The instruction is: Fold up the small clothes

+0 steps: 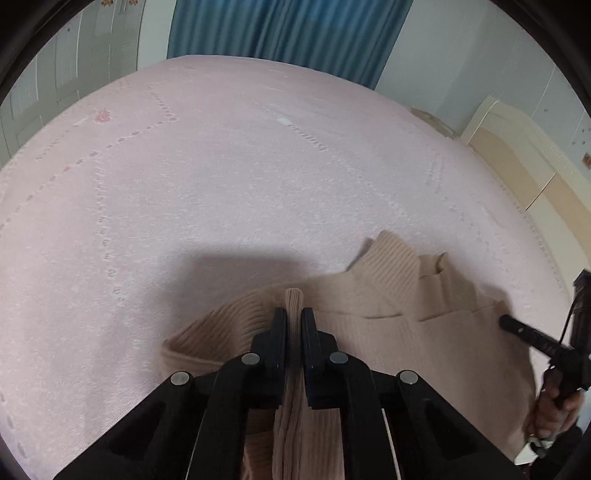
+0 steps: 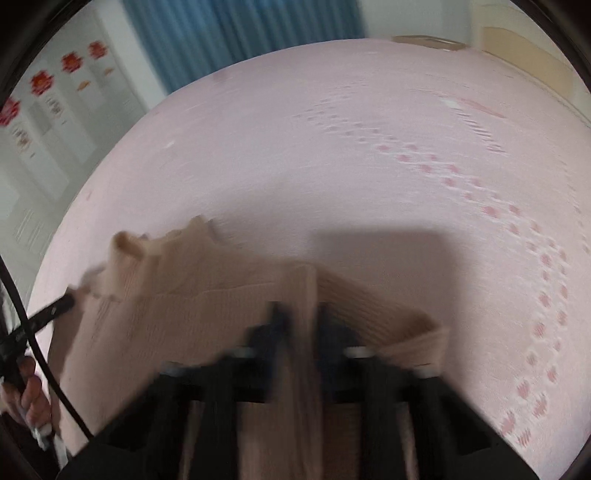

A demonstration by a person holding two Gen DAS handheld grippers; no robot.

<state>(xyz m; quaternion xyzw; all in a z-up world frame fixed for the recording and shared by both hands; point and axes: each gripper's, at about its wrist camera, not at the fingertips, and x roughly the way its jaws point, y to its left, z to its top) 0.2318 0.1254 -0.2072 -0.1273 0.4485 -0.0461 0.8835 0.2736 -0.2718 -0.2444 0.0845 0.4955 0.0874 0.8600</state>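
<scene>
A small beige ribbed sweater [image 1: 388, 306] lies on the pink bedspread [image 1: 221, 177], its collar pointing away. My left gripper [image 1: 294, 314] is shut on a pinched ridge of the sweater's ribbed edge. My right gripper [image 2: 303, 314] is shut on another pinched ridge of the same sweater [image 2: 192, 306]; this view is blurred by motion. Each gripper shows at the edge of the other's view: the right one in the left wrist view [image 1: 506, 321], the left one in the right wrist view [image 2: 68, 304].
The pink bedspread [image 2: 351, 166] with paw-print stitching fills both views. A blue curtain [image 1: 288, 29] hangs behind the bed. A cream cabinet [image 1: 517, 147] stands at the right, a white wardrobe [image 1: 74, 74] at the left.
</scene>
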